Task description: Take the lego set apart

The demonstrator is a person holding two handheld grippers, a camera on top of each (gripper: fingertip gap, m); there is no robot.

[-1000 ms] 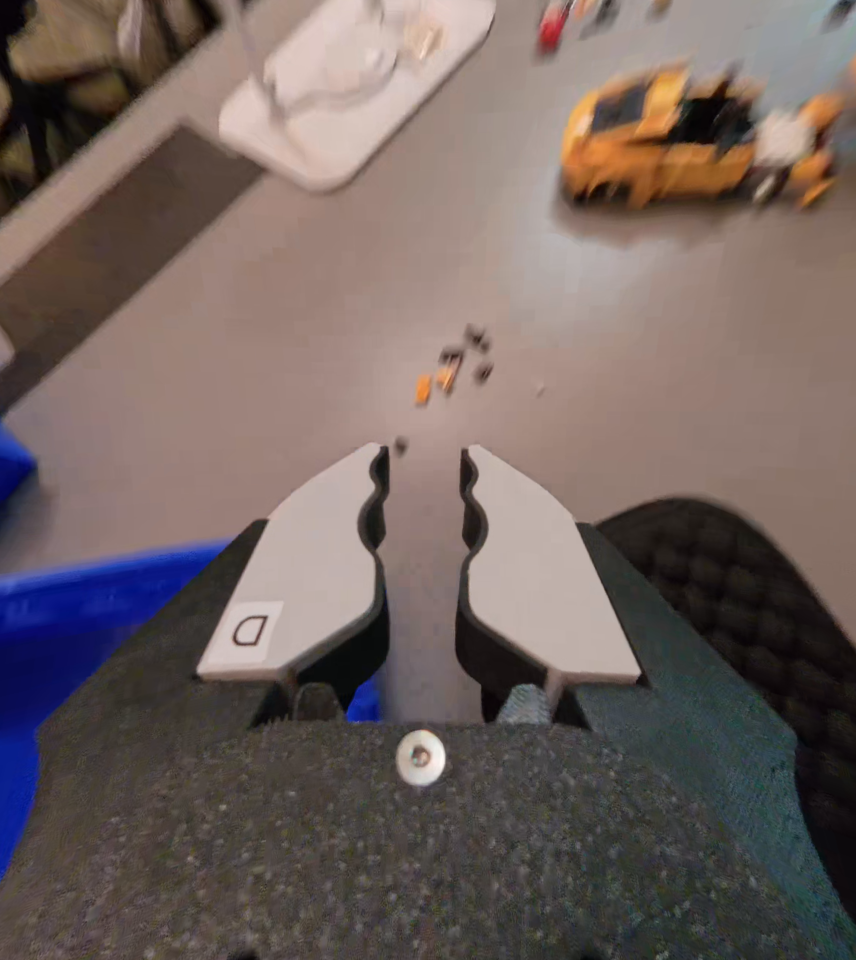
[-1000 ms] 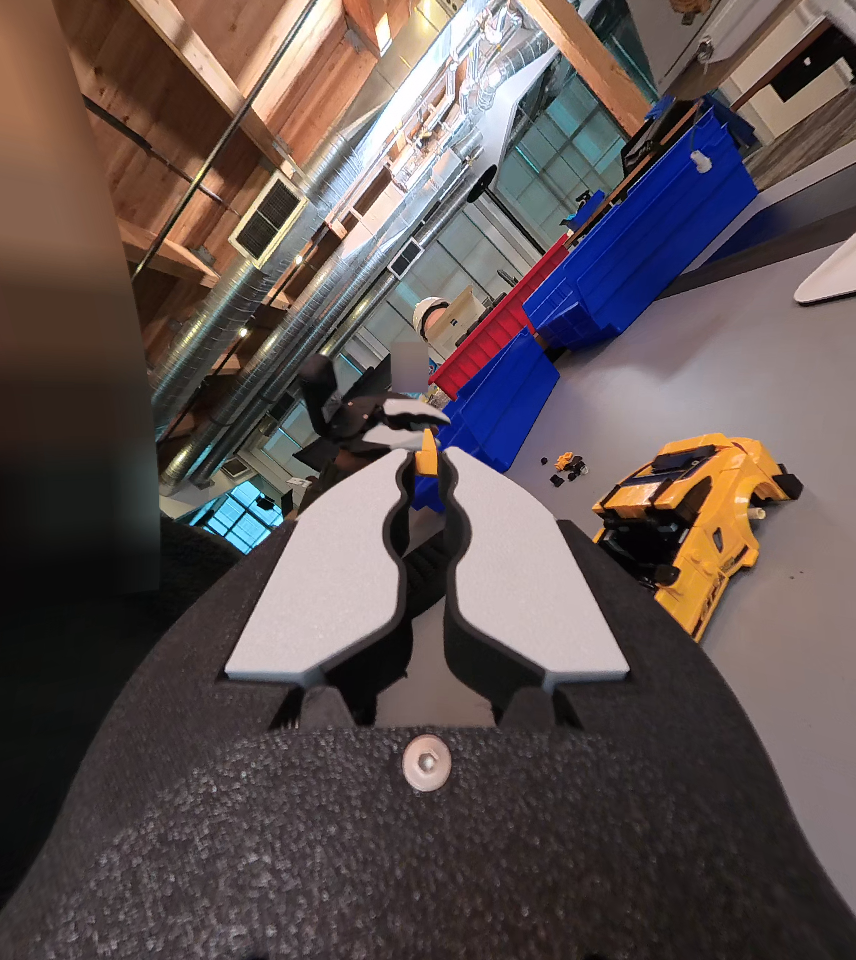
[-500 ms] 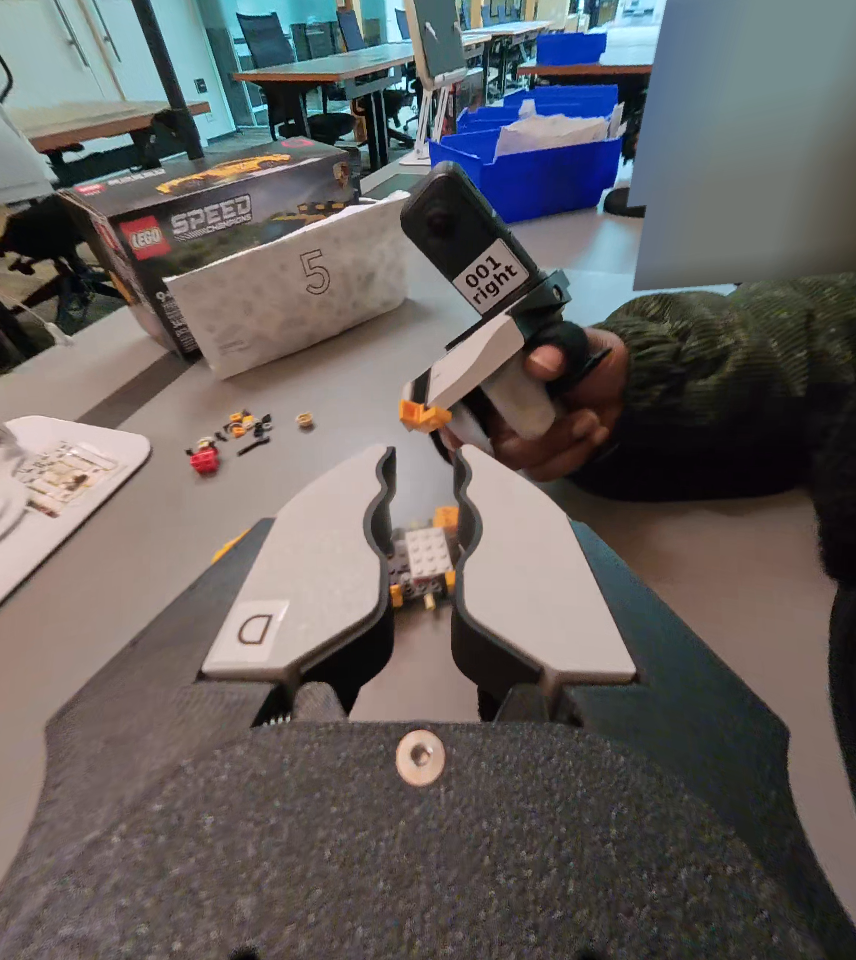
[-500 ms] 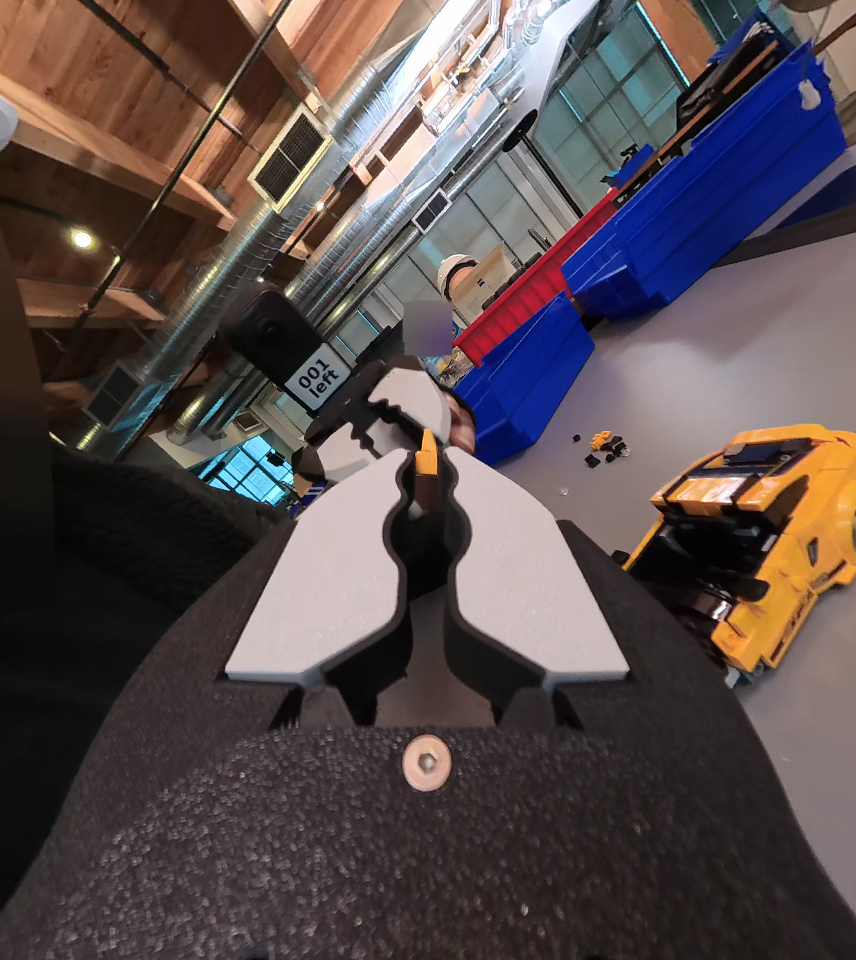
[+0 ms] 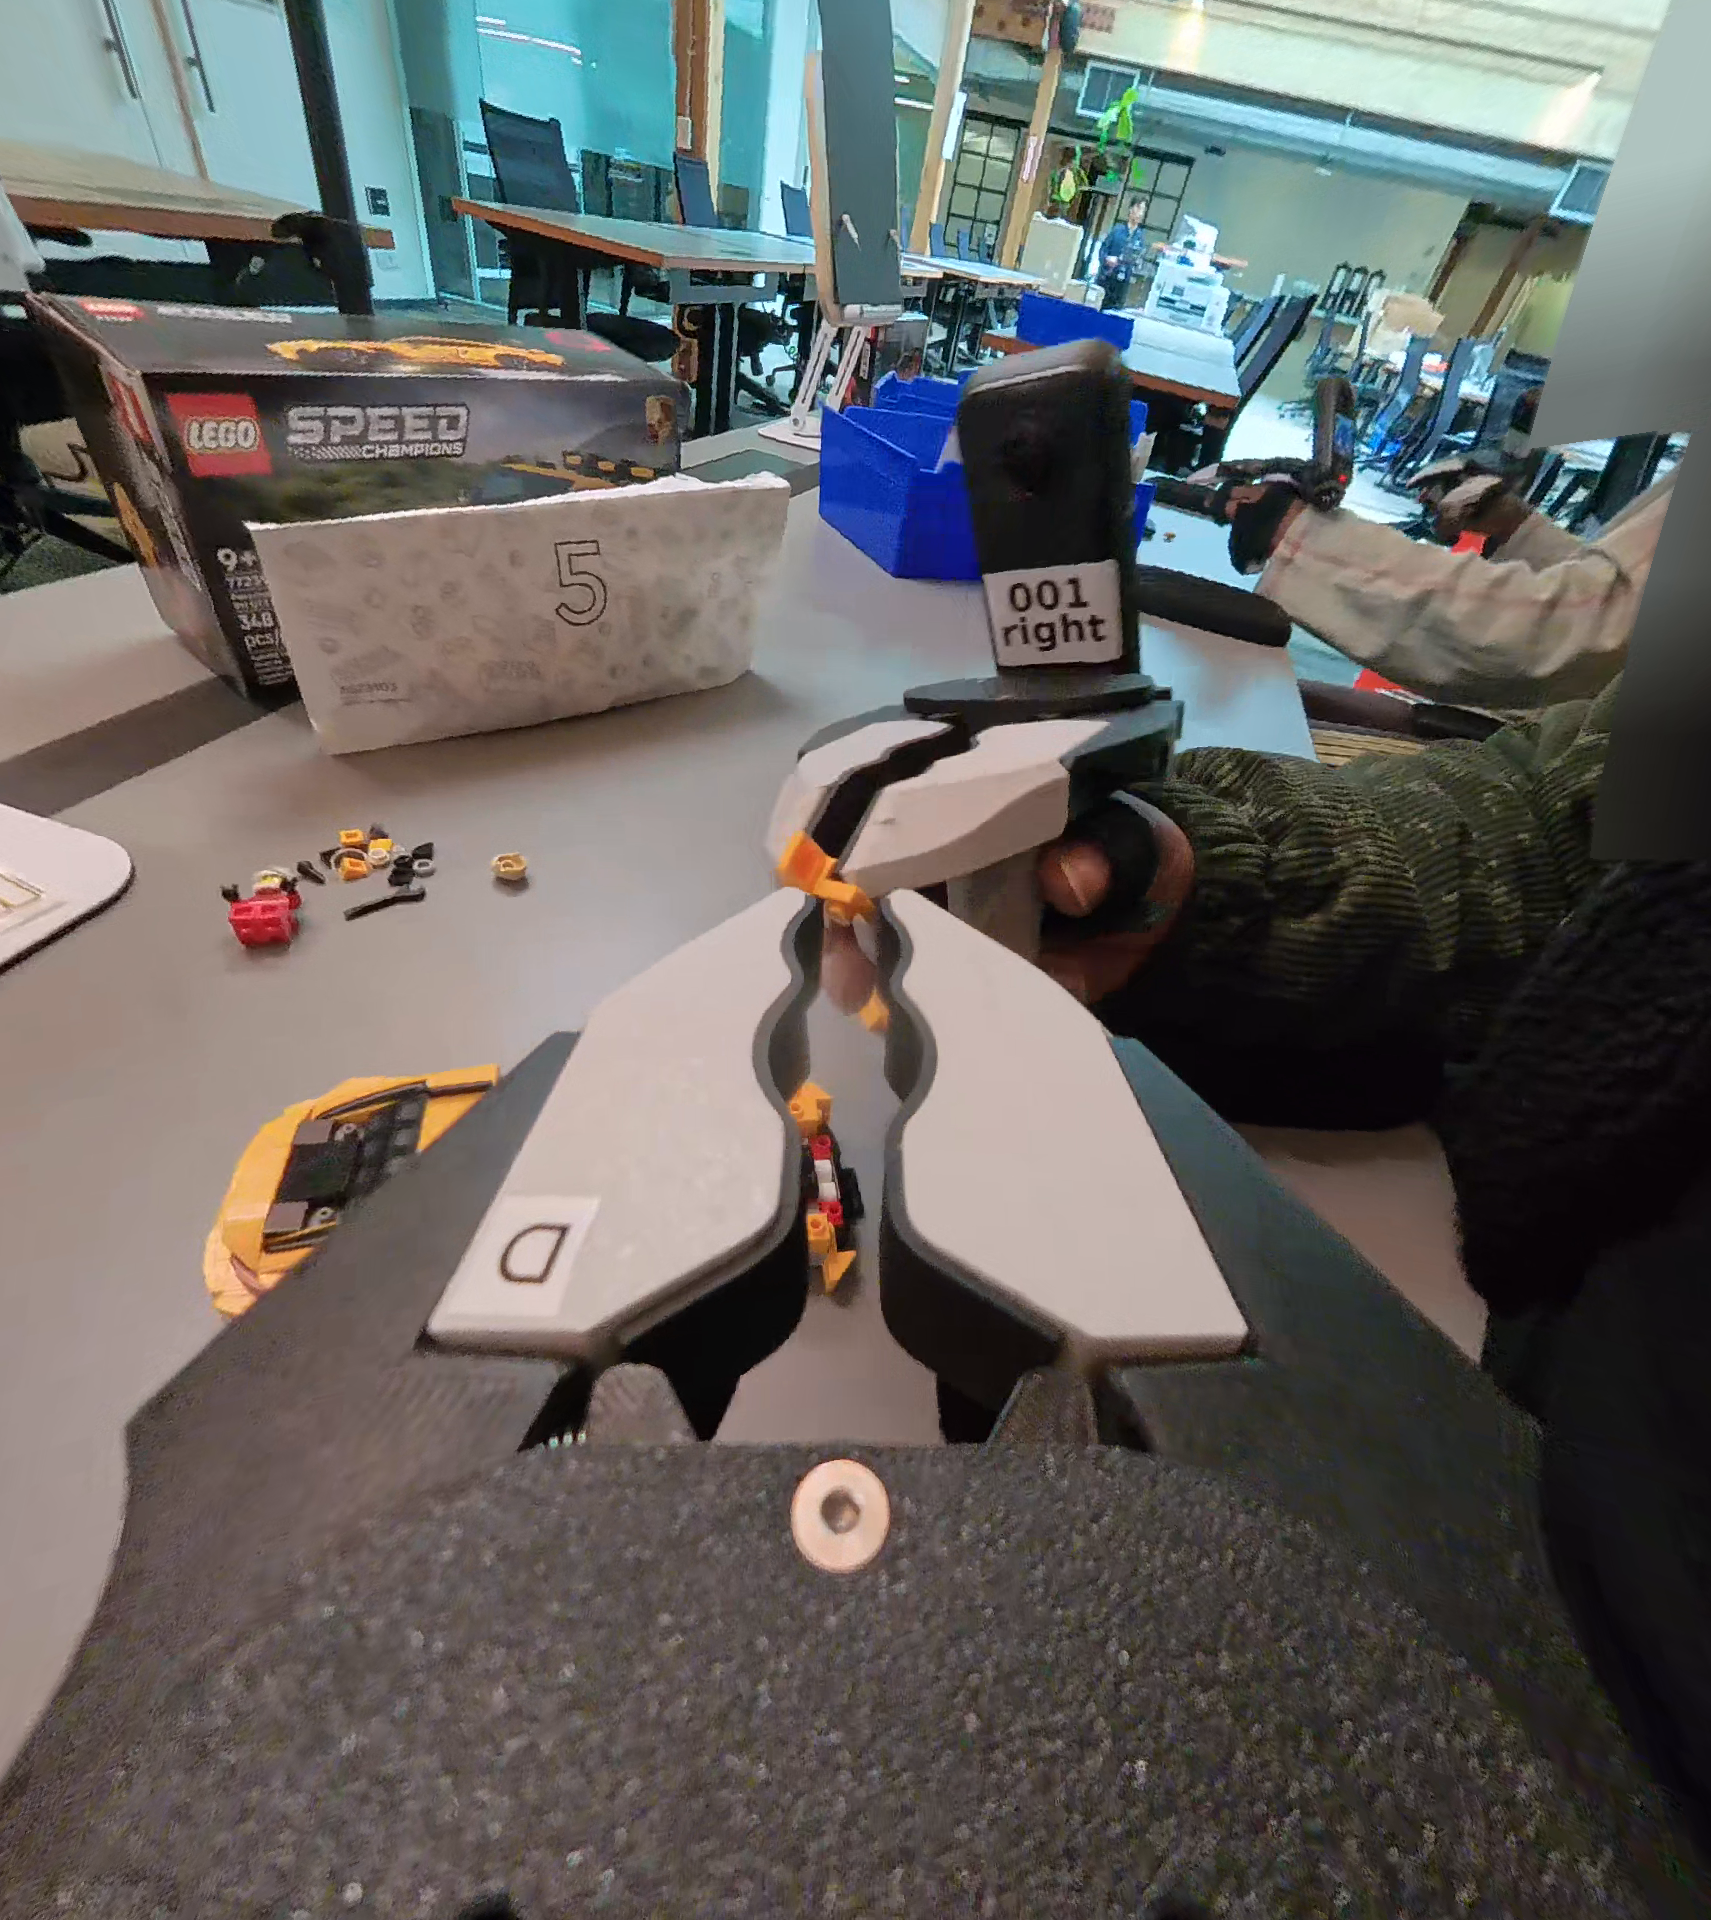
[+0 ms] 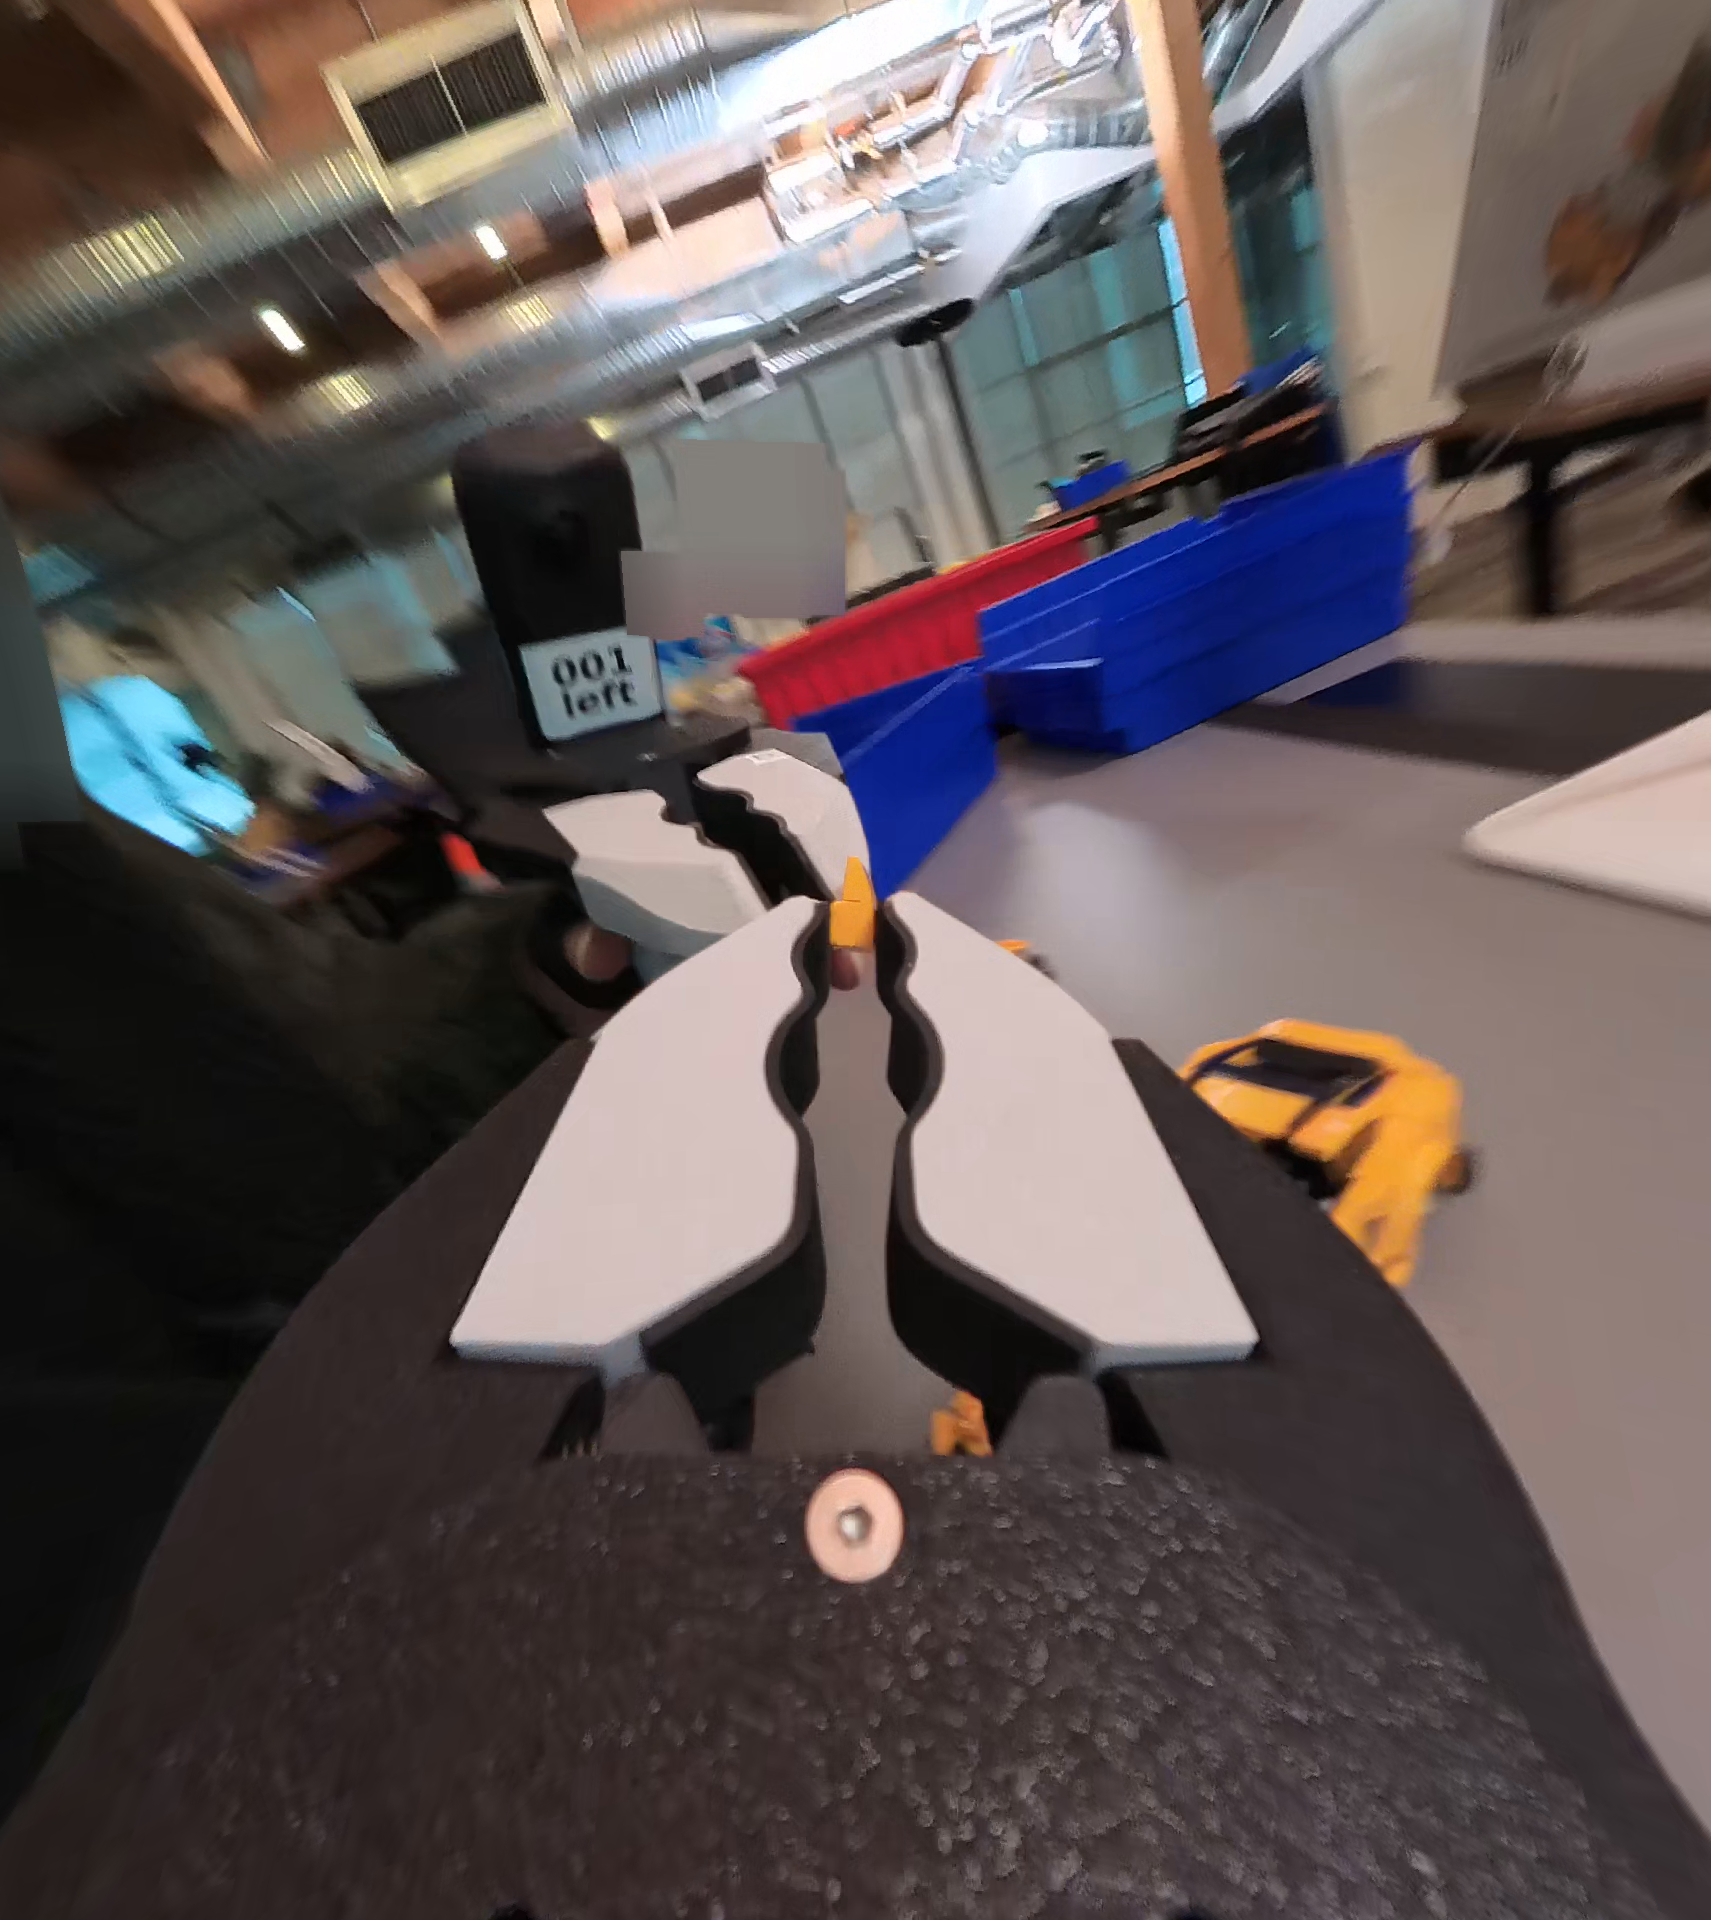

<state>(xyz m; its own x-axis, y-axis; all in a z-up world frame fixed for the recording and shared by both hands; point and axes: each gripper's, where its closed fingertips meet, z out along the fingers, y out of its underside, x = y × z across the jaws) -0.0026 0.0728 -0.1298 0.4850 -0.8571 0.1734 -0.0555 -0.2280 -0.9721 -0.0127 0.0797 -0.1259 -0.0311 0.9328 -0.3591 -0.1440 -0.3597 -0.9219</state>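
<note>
Risk first: the small orange piece (image 6: 851,912) is pinched only at the very tips of the right gripper (image 6: 849,920), so a twist or a knock from the other tool would likely flick it out onto the grey table (image 5: 155,1039). The left gripper (image 5: 838,914), centre of the left wrist view, meets it tip to tip; its jaws stand narrowly apart, and I cannot tell whether they touch the piece. Any pull before both grips are firm could drop it. Pose: in the left wrist view the right gripper (image 5: 815,868) points toward lower left, held by a hand (image 5: 1090,904) in a green sleeve at centre right. The yellow lego car (image 6: 1339,1143) lies on the table at right of the right wrist view, untouched; a small red-and-orange sub-assembly (image 5: 825,1195) lies below the left jaws. Loose parts (image 5: 352,873) sit mid-left, near the set box (image 5: 363,457).
</note>
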